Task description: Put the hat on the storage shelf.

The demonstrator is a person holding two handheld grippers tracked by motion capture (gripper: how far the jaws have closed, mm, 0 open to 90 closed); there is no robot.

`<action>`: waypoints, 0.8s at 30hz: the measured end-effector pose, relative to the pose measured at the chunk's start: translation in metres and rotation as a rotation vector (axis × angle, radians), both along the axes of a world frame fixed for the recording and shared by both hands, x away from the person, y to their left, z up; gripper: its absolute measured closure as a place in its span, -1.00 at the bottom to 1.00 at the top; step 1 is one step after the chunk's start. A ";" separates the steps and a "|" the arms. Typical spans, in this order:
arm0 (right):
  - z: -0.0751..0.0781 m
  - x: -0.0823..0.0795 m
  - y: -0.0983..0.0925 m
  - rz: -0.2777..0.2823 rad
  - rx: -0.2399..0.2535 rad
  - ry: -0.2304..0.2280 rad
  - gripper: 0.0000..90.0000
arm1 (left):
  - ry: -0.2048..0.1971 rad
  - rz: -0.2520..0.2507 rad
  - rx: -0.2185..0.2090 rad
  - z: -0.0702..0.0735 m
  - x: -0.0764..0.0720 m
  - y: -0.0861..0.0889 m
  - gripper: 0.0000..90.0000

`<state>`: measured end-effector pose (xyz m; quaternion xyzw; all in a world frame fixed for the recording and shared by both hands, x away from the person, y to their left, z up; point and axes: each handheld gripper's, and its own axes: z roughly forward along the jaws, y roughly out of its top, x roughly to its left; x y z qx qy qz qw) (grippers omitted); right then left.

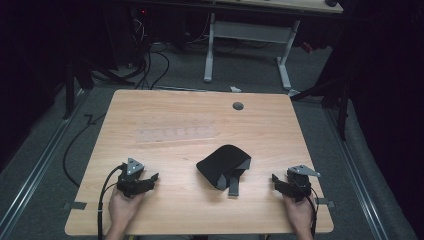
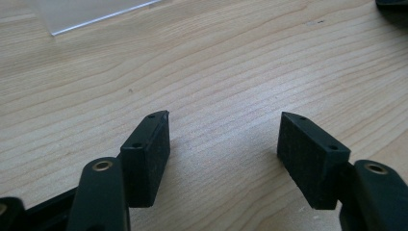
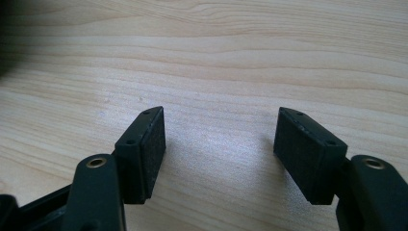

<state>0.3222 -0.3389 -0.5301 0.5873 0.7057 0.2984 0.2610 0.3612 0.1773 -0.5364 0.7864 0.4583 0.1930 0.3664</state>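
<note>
One black pouch (image 1: 223, 166) between both grippers; clear tray (image 1: 177, 133) lies beyond

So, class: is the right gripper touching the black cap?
Apart. The high view shows bare table between the right gripper and the black cap.

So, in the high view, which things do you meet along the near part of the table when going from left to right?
Left gripper, open and holding nothing → black folded cloth with grey straps in the middle → right gripper, open and holding nothing. All lie apart from each other on the wooden table.
</note>
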 end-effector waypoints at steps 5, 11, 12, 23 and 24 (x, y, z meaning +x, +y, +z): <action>0.000 0.000 0.000 -0.001 0.001 0.001 -0.21 | 0.001 -0.001 -0.001 0.000 0.000 0.000 -0.19; 0.000 0.000 0.000 0.000 0.000 0.001 -0.21 | 0.000 -0.001 -0.001 0.000 0.000 0.000 -0.19; 0.000 0.000 0.000 0.000 0.001 0.001 -0.21 | 0.001 -0.001 -0.001 0.000 0.000 0.000 -0.19; 0.000 0.000 -0.002 0.021 -0.003 0.002 -0.21 | -0.002 -0.001 0.010 0.000 0.000 -0.001 -0.19; 0.000 0.000 -0.002 0.028 -0.006 0.002 -0.21 | -0.002 -0.001 0.010 0.000 0.000 -0.001 -0.19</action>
